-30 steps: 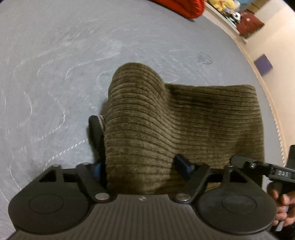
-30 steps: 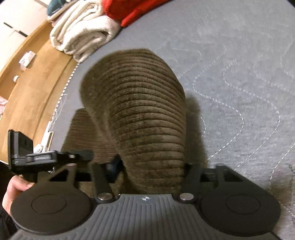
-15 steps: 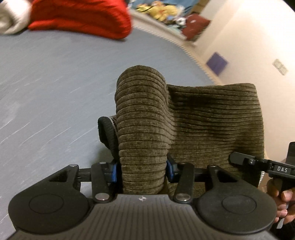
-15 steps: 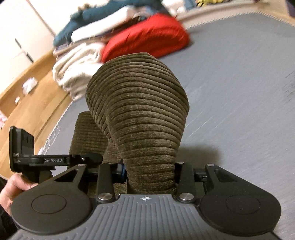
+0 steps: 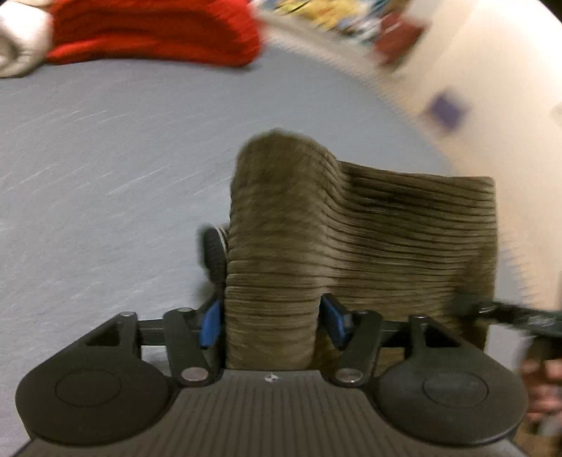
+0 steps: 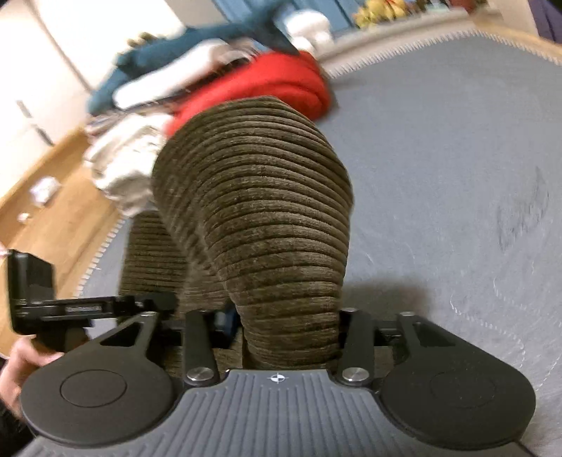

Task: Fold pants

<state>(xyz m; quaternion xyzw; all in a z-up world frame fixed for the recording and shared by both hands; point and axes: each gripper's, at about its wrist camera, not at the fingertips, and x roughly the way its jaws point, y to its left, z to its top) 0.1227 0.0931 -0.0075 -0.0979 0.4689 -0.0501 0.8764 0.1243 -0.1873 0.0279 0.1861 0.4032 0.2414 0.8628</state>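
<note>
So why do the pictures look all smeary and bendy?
Left wrist view: motion smears the red blanket and wall; the brown pants stay clearer. Right wrist view: the clothes pile blurs, the pants' ridges stay sharp, and the fisheye lens curves the grey bed.

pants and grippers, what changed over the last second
Both grippers carried the pants across the mattress; the red pile came into view. The left gripper and right gripper have just been opening, cloth bunched between the jaws. The pants stay draped between both.
</note>
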